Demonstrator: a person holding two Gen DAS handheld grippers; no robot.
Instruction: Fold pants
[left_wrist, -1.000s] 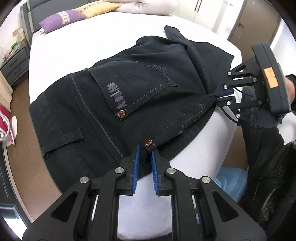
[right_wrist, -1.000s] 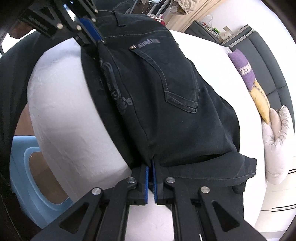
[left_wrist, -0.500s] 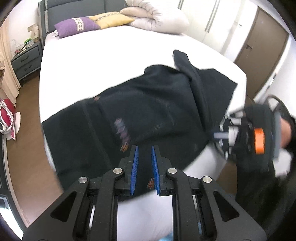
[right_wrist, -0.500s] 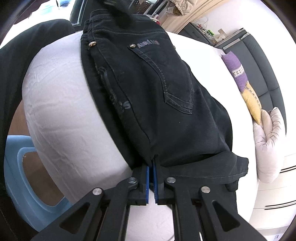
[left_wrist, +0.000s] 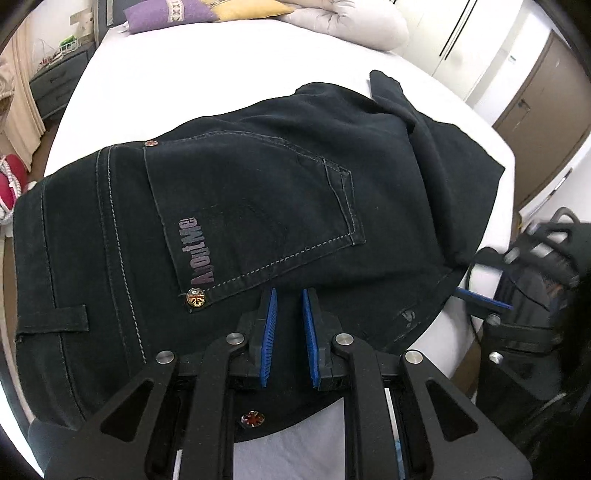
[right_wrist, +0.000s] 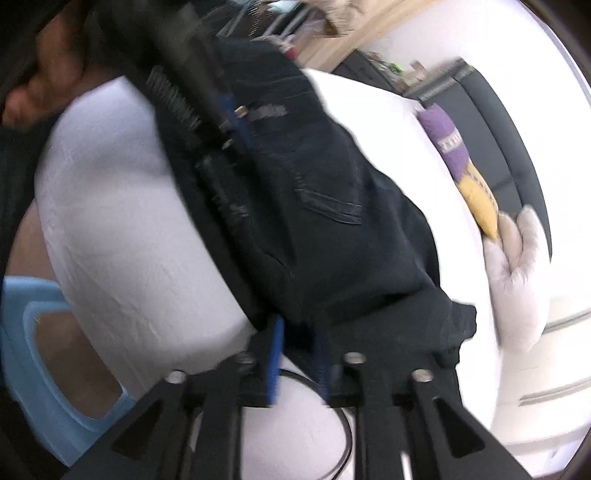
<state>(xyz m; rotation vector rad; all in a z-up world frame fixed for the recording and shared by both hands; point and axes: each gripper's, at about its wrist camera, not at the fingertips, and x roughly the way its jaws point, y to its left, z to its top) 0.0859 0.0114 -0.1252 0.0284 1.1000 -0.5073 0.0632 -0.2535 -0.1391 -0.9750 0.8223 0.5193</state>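
The pants lie flat on the bed, back pocket up. Their near edge sits right under and between your two sets of jaws, the waistband runs off to the left of the left jaws, and the legs are bunched beyond and to the right.

The real change is at your right gripper. Its jaws were clamped on the pants' edge and have just been opening. The pads now stand apart with the dark cloth lying loose in the gap rather than pressed, though that view is blurred. That corner is let go and is resting on the bed.

Your left gripper has slid forward over the cloth. A rivet that sat at the tips of its jaws a second ago is now behind them, under the gripper body. Those jaws are drawn in to a narrow slit, no wider than before. Dark fabric shows through the slit, but you cannot tell from here whether any of it is pinched.

I would judge this fold as laid down, and the garment as not yet a compact stack. The bunched legs beyond the right jaws likely need the next grip. Check that the left jaws drag nothing when you lift.
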